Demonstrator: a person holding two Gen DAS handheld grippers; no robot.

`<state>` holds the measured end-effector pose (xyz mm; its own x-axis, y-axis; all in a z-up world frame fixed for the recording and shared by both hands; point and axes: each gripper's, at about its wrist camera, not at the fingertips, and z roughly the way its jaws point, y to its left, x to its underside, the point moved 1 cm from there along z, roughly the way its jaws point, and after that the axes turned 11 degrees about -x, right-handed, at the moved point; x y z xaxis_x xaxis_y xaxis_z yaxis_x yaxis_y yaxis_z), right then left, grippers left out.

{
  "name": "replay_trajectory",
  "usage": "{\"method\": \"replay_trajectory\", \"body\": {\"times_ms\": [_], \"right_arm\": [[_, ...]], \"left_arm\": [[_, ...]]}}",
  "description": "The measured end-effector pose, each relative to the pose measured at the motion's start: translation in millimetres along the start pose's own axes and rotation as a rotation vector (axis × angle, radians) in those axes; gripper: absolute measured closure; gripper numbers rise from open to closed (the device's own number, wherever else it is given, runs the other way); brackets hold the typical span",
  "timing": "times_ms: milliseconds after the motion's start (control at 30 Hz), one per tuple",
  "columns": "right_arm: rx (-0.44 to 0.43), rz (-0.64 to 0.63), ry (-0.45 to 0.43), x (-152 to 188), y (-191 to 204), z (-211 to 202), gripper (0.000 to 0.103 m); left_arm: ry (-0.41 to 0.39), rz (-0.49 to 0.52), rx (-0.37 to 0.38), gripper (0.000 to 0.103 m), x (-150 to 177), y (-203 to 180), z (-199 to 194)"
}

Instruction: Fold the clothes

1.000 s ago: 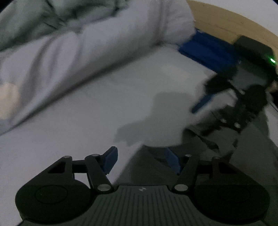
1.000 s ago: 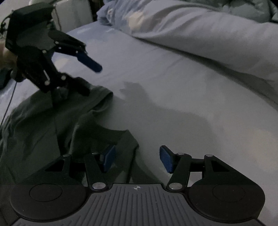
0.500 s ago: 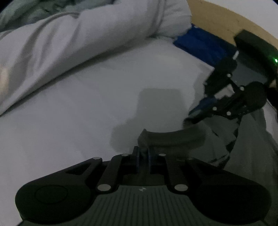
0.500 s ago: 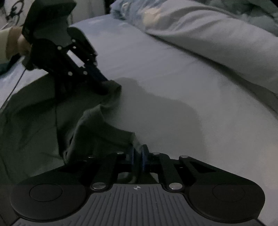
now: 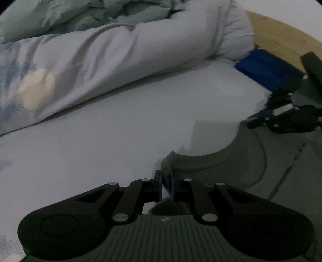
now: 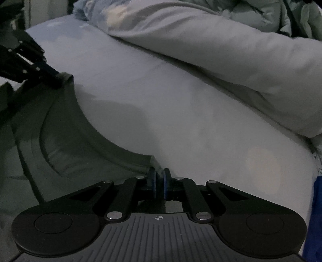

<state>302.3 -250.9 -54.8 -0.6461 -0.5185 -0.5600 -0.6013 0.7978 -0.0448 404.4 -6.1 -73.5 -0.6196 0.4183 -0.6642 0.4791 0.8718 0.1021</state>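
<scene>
— What does the left wrist view give you that the right one doesn't?

— A strip of wooden floor (image 5: 281,38) past the far corner of the bed, and a dark blue mat (image 5: 265,68) lying against that edge. It also shows the left gripper (image 5: 166,186) with its blue pads (image 5: 159,185) pinched nearly together on the collar of the dark green T-shirt (image 5: 231,161), at one end of the neckline.

— And the right wrist view?

— The right gripper (image 6: 159,184) clamped just as narrowly on the other end of the neckline, so the T-shirt (image 6: 66,141) hangs stretched between the two tools. The collar curves away to the left gripper (image 6: 58,77), seen from outside near the left edge of the sheet. A slice of something blue (image 6: 316,217) shows at the lower right; I cannot tell what it is.

— Where does the shirt lie?

— On the pale bedsheet (image 5: 100,141), toward the near edge of the bed, its body spreading off the frame.

— What else is around?

— A rolled duvet (image 5: 120,60) runs along the far side of the sheet, well apart from the shirt, with a greenish quilt (image 5: 80,16) bunched behind it. In the left view the right gripper (image 5: 253,124) is blurred at the right edge, covering part of the shirt.
</scene>
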Motion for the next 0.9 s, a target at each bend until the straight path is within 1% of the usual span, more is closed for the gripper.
{"method": "replay_trajectory", "body": {"times_ms": [33,67,167,233,300,367,400,433,467,500,567,633,667,767,800,833,867,900], "right_arm": [[0.001,0.008,0.003,-1.3,0.5,1.3,0.095],[0.001,0.016,0.005,-2.6,0.9,2.6,0.095],[0.003,0.039,0.014,-6.4,2.4,6.6,0.094],[0.004,0.055,0.019,-9.0,3.3,9.3,0.093],[0.005,0.072,0.023,-11.4,4.0,11.4,0.091],[-0.010,0.096,0.008,-10.5,0.7,5.1,0.084],[-0.007,0.102,-0.003,-11.6,-1.1,3.6,0.079],[-0.014,0.114,-0.021,-9.8,-2.2,-2.4,0.077],[-0.022,0.126,-0.038,-8.2,-3.5,-8.3,0.077],[-0.035,0.144,-0.055,-7.7,-6.0,-13.5,0.075],[-0.062,0.180,-0.091,-5.0,-12.6,-26.4,0.070],[-0.089,0.217,-0.128,-0.9,-20.4,-41.5,0.061],[-0.097,0.236,-0.140,3.4,-22.2,-49.9,0.059],[-0.132,0.268,-0.152,18.7,-33.5,-68.9,0.051],[-0.139,0.272,-0.152,24.0,-38.4,-73.1,0.047],[-0.144,0.276,-0.148,28.6,-43.2,-74.6,0.044],[-0.153,0.287,-0.145,32.6,-48.1,-75.0,0.043],[-0.173,0.306,-0.148,33.9,-53.8,-75.1,0.040]], "left_arm": [[0.009,0.004,-0.021,0.092,-0.3,-4.4,2.8],[0.025,0.005,-0.024,0.092,3.1,-5.0,2.4],[0.033,0.010,-0.062,0.091,2.9,-18.1,5.2],[0.038,-0.008,-0.074,0.076,1.5,-15.6,-0.9],[0.053,-0.039,-0.062,0.071,3.2,-7.8,-9.5],[0.074,-0.075,-0.033,0.062,8.3,1.8,-19.4],[0.085,-0.096,-0.017,0.055,12.3,8.5,-26.0],[0.096,-0.117,-0.001,0.053,16.5,15.5,-32.8],[0.106,-0.141,0.004,0.053,20.7,21.5,-37.3],[0.116,-0.166,0.007,0.052,24.8,27.3,-41.4],[0.162,-0.222,0.032,0.052,33.3,35.0,-40.4],[0.174,-0.230,0.072,0.051,40.7,35.4,-41.0],[0.178,-0.232,0.092,0.051,44.4,35.4,-41.4],[0.180,-0.275,0.194,0.051,44.8,33.2,-42.2],[0.176,-0.280,0.230,0.051,45.1,30.6,-42.9],[0.170,-0.267,0.244,0.052,45.6,27.9,-42.7],[0.164,-0.254,0.233,0.055,45.8,23.4,-43.7],[0.157,-0.247,0.225,0.068,46.2,19.5,-43.9]]}}
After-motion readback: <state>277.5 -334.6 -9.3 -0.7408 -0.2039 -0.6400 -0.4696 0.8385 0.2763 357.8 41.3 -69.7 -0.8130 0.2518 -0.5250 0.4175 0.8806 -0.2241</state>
